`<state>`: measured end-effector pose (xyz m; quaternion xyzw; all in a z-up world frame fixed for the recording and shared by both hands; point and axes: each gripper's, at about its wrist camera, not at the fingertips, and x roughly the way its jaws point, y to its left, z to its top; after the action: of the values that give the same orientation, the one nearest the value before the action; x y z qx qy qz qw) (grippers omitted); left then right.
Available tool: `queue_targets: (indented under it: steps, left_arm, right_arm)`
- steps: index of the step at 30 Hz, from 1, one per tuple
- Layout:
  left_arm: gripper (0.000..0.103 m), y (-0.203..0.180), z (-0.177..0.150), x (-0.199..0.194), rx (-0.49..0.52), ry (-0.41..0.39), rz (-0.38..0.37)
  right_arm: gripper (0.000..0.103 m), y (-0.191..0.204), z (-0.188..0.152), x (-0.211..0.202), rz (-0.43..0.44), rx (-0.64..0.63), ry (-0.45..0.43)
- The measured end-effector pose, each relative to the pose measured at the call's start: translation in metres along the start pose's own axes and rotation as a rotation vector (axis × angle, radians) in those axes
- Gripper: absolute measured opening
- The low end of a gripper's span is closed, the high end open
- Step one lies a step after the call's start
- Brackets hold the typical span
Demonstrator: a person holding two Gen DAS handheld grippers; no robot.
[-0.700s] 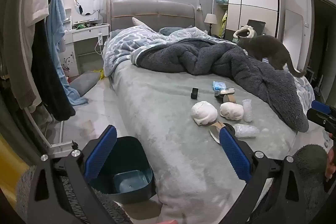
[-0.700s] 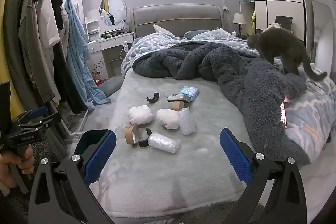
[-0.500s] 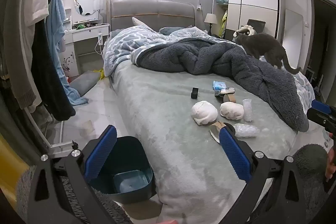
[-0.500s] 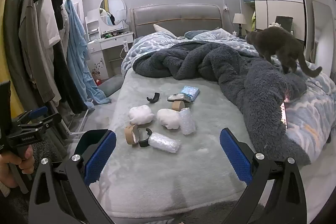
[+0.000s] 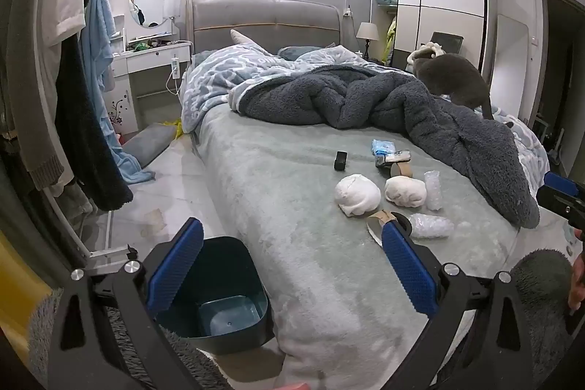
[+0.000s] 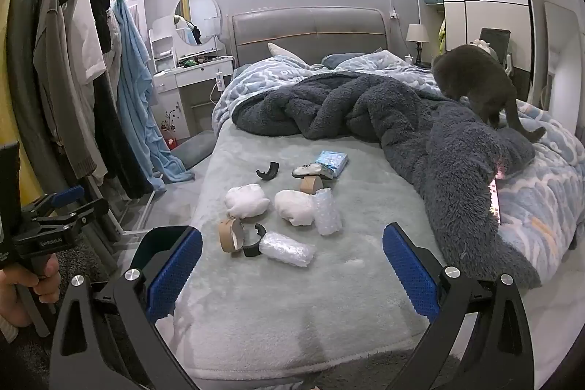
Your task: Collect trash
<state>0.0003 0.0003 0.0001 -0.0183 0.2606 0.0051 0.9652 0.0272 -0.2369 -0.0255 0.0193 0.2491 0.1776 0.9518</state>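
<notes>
Trash lies on the grey bed sheet (image 6: 278, 287): two white paper wads (image 6: 246, 201) (image 6: 295, 206), two bubble-wrap rolls (image 6: 289, 248) (image 6: 327, 216), a cardboard tape core (image 6: 229, 235), a black ring piece (image 6: 255, 239), a blue packet (image 6: 331, 162) and a black clip (image 6: 268, 170). The same wads show in the left wrist view (image 5: 356, 194) (image 5: 405, 190). A dark teal bin (image 5: 219, 298) stands on the floor beside the bed. My left gripper (image 5: 290, 273) is open above the bin and bed edge. My right gripper (image 6: 292, 275) is open at the bed's foot, short of the trash.
A grey cat (image 6: 479, 83) stands on the dark fleece blanket (image 6: 420, 127) at the bed's right. A clothes rack (image 6: 84, 90) with hanging clothes stands left. A dresser with a round mirror (image 6: 197, 17) and a wardrobe (image 6: 486, 6) stand at the back.
The cat has stepped further toward the head of the bed and turned away. Both grippers have stayed almost still and open.
</notes>
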Motion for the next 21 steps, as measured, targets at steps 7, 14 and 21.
queue_targets:
  steps: [7, 14, 21]
  left_arm:
    - [0.1, -0.0001, 0.0, -0.0001, 0.001, -0.001, 0.001]
    - [0.1, -0.0002, 0.0, 0.0002, 0.002, -0.001, 0.002]
    - [0.1, -0.0003, 0.0, 0.0002, 0.003, -0.001, 0.003]
  right_arm:
    - [0.1, 0.0008, 0.0001, -0.0005, 0.001, 0.0, 0.0]
    - [0.1, 0.0017, 0.0001, -0.0007, 0.0, 0.0, 0.0]
    - [0.1, 0.0023, 0.0, -0.0006, 0.001, 0.001, -0.001]
